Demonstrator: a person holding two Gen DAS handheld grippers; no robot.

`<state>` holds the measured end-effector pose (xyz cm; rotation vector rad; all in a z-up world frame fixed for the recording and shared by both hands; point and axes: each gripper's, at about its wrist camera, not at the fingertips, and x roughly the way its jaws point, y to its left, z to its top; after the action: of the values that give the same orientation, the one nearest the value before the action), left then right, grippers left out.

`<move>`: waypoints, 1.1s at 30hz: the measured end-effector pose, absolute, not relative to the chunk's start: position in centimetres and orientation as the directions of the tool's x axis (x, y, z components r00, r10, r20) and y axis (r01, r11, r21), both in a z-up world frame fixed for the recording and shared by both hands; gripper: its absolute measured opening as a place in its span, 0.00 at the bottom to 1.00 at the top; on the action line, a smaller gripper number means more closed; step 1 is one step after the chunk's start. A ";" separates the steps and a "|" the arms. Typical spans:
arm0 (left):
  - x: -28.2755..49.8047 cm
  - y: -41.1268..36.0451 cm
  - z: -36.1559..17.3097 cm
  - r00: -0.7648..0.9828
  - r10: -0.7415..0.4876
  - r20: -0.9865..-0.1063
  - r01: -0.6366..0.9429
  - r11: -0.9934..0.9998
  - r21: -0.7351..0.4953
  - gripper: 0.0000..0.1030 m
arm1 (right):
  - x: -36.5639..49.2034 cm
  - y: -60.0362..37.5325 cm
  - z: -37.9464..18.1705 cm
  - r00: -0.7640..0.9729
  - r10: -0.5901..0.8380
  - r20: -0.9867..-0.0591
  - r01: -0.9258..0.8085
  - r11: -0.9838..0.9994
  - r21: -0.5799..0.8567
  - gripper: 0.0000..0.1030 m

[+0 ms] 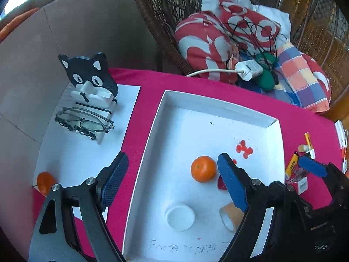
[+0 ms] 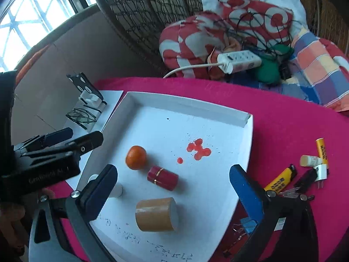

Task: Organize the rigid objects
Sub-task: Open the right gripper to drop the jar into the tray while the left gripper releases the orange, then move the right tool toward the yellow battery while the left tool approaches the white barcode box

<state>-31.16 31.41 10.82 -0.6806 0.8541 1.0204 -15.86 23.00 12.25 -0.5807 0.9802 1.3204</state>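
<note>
A white tray [image 1: 218, 107] [image 2: 192, 107] lies on the pink cloth. In it are an orange [image 1: 203, 168] [image 2: 135, 157], a red cylinder [image 2: 162, 178], a brown tape roll [image 2: 156, 215] [image 1: 229, 217] and a white cap [image 1: 180, 218]. My left gripper [image 1: 172, 181] is open and empty above the tray's near left part. My right gripper [image 2: 174, 196] is open and empty above the red cylinder and the tape roll. The right gripper also shows at the right edge of the left wrist view [image 1: 314, 168].
A cat-shaped holder [image 1: 91, 80] and glasses [image 1: 85, 122] stand on white paper at the left, with a second orange [image 1: 44, 182]. A yellow lighter [image 2: 281, 178], tubes [image 2: 321, 152] and clips lie right of the tray. Cushions and a power strip [image 2: 237, 62] lie behind.
</note>
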 end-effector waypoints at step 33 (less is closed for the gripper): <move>-7.0 15.6 7.0 0.260 0.205 -0.944 -0.801 0.591 -0.092 0.81 | 9.9 -1.5 14.9 0.224 0.498 -0.838 -0.722 0.663 0.201 1.00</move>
<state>-7.01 15.58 7.02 -0.6508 1.1058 0.7506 9.88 -1.52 14.86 -0.2508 1.0451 0.8537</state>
